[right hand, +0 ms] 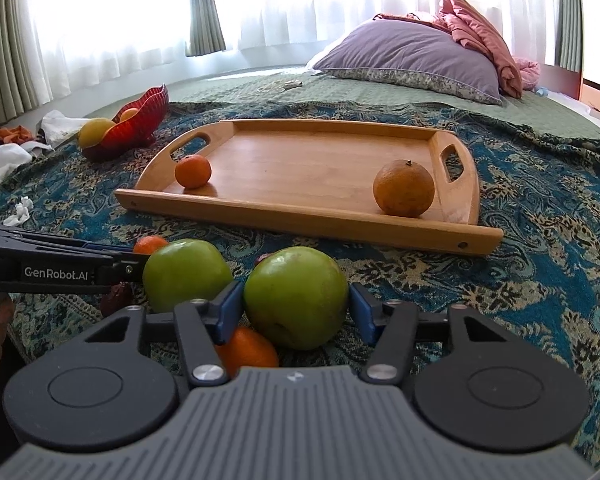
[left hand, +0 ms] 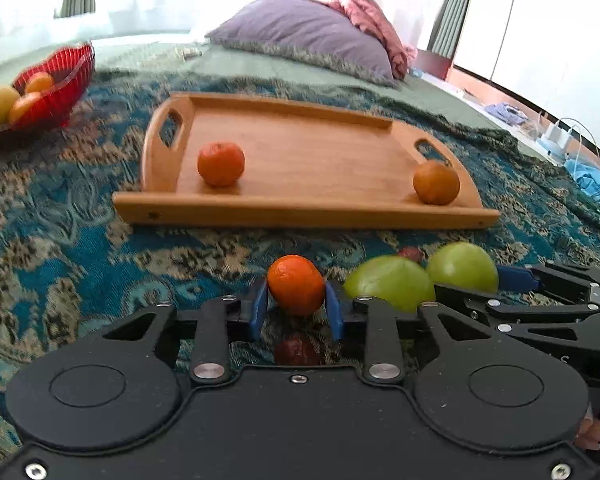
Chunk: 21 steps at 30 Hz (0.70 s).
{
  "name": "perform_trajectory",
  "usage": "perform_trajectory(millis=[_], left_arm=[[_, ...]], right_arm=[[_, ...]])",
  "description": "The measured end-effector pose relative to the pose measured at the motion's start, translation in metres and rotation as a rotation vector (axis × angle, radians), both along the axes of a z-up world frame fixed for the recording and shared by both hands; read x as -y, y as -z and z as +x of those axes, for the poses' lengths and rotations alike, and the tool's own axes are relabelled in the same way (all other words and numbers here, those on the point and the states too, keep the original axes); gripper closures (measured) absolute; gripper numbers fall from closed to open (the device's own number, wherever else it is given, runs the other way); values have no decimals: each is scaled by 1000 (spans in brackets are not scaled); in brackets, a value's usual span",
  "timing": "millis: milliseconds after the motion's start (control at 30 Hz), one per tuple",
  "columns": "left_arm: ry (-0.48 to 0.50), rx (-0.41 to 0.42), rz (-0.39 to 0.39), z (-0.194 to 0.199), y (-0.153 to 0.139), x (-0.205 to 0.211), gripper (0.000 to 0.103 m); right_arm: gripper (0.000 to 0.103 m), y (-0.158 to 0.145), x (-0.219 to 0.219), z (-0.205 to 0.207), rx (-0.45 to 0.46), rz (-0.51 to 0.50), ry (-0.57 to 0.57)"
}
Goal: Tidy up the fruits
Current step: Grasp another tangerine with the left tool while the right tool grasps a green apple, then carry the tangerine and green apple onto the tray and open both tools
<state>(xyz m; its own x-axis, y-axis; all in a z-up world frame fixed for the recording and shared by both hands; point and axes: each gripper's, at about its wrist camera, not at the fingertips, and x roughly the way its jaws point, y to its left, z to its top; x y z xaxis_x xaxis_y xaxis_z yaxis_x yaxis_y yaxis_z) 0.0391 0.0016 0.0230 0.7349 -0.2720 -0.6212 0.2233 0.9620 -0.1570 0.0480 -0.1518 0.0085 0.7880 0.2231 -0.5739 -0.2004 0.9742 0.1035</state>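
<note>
My left gripper (left hand: 297,306) is shut on a small orange tangerine (left hand: 296,289) just above the patterned blanket. My right gripper (right hand: 296,308) is shut on a green apple (right hand: 296,296); a second green apple (right hand: 186,274) lies to its left, and both show in the left wrist view (left hand: 388,282). A wooden tray (left hand: 308,210) ahead holds a tangerine (left hand: 221,163) at left and a duller orange (left hand: 436,182) at right. Another tangerine (right hand: 246,350) lies under my right gripper. A dark red fruit (left hand: 296,350) lies below my left gripper.
A red ribbed bowl (right hand: 140,120) with oranges and a yellow fruit (right hand: 95,131) sits at the far left. A purple pillow (right hand: 412,56) and pink cloth lie at the back. Crumpled cloths and tissue (right hand: 20,210) lie off the blanket's left edge.
</note>
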Motion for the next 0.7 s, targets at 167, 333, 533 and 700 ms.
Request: perform_trajectory(millis=[167,333,533,700], left_arm=[[1,38,7,-1,-12,-1,74],[-19,61,13,5,-20,-3,74],[-41,74,13,19,-30,-9,74],[-64,87,9,38,-40,-14,74]], right_arm=[[43,-1,4,-1,2,21,16],[43,-5,6,0,13,24,36],[43,-16,14,4,43,36,66],[43,-34,21,15,98,34,93]])
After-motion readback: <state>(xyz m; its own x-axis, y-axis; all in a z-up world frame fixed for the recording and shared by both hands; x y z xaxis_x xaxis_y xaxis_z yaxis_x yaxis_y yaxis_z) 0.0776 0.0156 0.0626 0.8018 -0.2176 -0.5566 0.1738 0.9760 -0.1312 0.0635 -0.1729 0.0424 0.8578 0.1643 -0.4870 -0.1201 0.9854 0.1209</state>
